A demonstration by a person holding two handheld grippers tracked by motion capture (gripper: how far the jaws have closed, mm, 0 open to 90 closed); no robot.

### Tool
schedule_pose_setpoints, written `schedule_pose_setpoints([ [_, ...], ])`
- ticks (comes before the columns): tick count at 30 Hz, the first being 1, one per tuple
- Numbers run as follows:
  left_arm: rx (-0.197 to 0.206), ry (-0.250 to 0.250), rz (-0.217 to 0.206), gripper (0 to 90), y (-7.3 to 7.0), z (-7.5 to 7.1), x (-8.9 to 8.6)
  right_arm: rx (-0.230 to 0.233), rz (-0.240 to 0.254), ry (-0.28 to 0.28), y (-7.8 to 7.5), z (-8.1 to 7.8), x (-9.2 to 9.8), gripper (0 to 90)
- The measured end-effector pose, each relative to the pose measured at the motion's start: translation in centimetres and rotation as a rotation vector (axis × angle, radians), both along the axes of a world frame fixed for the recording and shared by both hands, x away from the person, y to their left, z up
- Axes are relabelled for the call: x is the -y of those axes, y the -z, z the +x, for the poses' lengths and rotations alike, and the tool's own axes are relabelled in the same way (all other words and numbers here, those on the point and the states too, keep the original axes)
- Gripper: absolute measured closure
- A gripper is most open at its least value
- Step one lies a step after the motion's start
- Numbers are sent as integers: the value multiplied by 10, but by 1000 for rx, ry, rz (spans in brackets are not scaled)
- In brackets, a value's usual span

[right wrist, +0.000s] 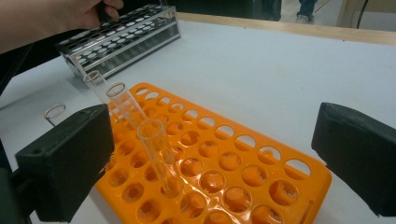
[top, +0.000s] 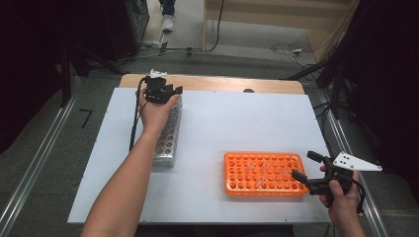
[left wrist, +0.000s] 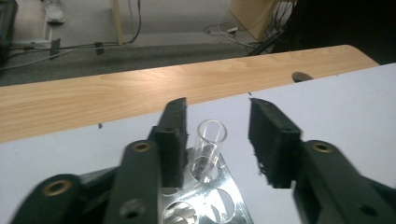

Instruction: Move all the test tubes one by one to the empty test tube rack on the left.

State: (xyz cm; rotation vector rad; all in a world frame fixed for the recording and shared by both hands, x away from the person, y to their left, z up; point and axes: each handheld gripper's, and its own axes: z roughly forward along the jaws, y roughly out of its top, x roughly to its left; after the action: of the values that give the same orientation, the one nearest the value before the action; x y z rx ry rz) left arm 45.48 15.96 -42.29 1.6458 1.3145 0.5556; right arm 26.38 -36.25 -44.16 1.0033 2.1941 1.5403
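Observation:
A clear glass test tube (left wrist: pixel 209 144) stands upright in a far corner hole of the metal rack (left wrist: pixel 210 200). My left gripper (left wrist: pixel 217 112) straddles it with its jaws apart: the tube sits close beside one jaw, and a wide gap separates it from the other. In the high view the left gripper (top: pixel 173 91) is at the far end of the metal rack (top: pixel 168 143). My right gripper (top: pixel 303 165) is open and holds nothing, just right of the orange rack (top: pixel 262 173). Several clear tubes (right wrist: pixel 159 154) lean in the orange rack (right wrist: pixel 224 168), in front of the right gripper (right wrist: pixel 215 140).
A white sheet (top: pixel 237 118) covers the table, with a wooden strip (top: pixel 222 83) along the far edge. The metal rack (right wrist: pixel 126 39) lies far left of the orange one. Cables (top: pixel 291 48) and a person's shoe (top: pixel 168 22) are on the floor beyond.

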Motion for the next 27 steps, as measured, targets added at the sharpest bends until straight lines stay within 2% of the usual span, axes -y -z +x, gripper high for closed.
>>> schedule_pose_setpoints([
  [4,19,35,-31,353,-5,-8,0,2,-3,0,0,0,-1,0],
  [9,35,50,-37,139,-11,-20,0,-4,-7,-4,0,0,-3,0],
  [13,54,78,-53,30,-15,-34,-2,-8,-10,-8,0,1,-5,0],
  [17,69,105,-78,0,-19,-48,-5,-11,-14,-13,1,1,-7,0],
  [27,113,143,-86,0,-24,-88,-11,-21,-14,-34,1,0,-12,0],
])
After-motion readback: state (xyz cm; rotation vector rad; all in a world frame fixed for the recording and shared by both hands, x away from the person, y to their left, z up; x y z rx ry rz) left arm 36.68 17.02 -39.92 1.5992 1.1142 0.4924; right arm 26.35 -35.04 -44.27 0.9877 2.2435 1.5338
